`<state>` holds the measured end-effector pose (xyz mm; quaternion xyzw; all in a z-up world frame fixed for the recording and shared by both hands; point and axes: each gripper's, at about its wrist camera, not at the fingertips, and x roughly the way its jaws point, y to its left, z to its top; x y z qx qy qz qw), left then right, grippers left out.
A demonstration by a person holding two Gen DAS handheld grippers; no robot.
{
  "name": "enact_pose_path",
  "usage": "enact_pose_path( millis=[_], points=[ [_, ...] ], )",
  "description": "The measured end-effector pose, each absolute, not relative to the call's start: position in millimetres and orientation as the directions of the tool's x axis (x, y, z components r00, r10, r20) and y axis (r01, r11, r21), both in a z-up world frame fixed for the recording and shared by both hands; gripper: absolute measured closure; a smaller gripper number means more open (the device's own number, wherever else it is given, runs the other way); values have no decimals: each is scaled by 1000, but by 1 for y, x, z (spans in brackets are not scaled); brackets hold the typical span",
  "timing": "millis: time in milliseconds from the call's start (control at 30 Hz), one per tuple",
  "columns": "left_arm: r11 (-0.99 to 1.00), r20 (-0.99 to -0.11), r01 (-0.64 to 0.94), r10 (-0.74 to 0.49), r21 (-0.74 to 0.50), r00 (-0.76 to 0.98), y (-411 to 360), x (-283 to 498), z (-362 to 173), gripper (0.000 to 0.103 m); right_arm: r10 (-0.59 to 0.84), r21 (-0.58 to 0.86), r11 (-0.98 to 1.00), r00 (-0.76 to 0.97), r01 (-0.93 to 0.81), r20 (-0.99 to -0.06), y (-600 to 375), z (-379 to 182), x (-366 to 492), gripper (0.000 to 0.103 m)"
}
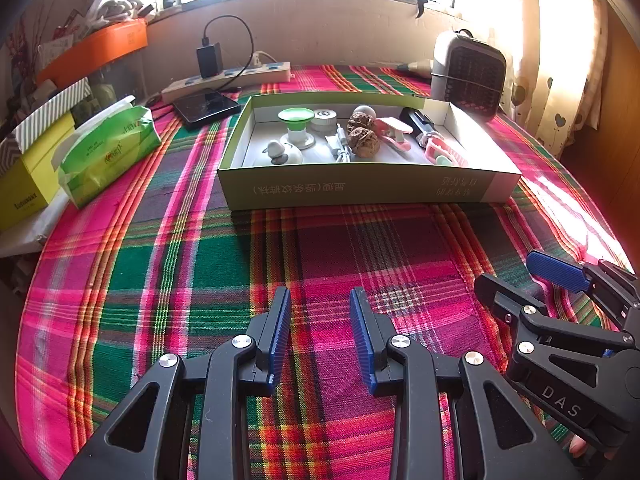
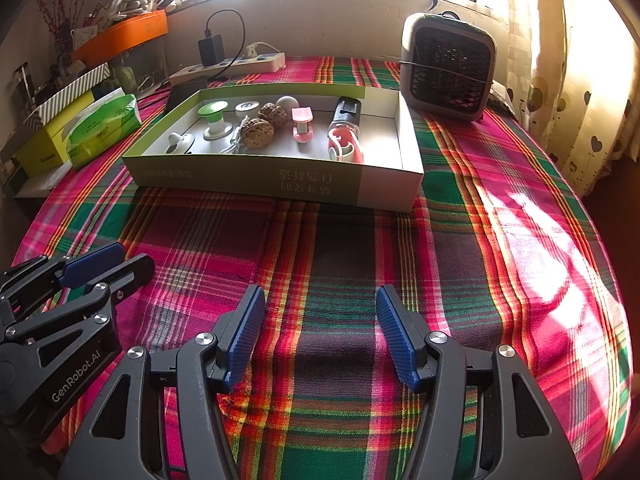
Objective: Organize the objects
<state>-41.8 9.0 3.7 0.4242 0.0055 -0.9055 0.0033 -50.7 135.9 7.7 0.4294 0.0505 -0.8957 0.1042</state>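
A shallow green-and-white cardboard box (image 1: 360, 190) (image 2: 260, 180) lies on the plaid cloth ahead of both grippers. Inside it are a green-topped white piece (image 1: 296, 118), two walnuts (image 1: 363, 142) (image 2: 256, 132), a pink clip (image 1: 394, 132) (image 2: 302, 124), a black item (image 2: 346, 112), a pink-and-white holder (image 2: 344, 146) and small white pieces. My left gripper (image 1: 320, 296) (image 2: 134, 256) hovers over bare cloth, open, with nothing between its blue pads. Beside it my right gripper (image 2: 320, 292) (image 1: 508, 272) stands open wider, also with nothing between its pads. Both are well short of the box.
A green tissue pack (image 1: 108, 152) and a yellow carton (image 1: 28, 184) sit at the left. Behind the box are a dark phone (image 1: 206, 106), a power strip (image 1: 228, 78) with a charger, and a small grey fan heater (image 2: 448, 64). Curtains hang at the right.
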Motion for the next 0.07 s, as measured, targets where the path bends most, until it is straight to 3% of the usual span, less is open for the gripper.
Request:
enact_pose_path(
  millis=[67],
  points=[
    [-1000, -768, 11, -1, -8, -640, 9, -42, 4, 75, -143, -1, -973, -610, 230, -780, 136, 8, -51, 44]
  ],
)
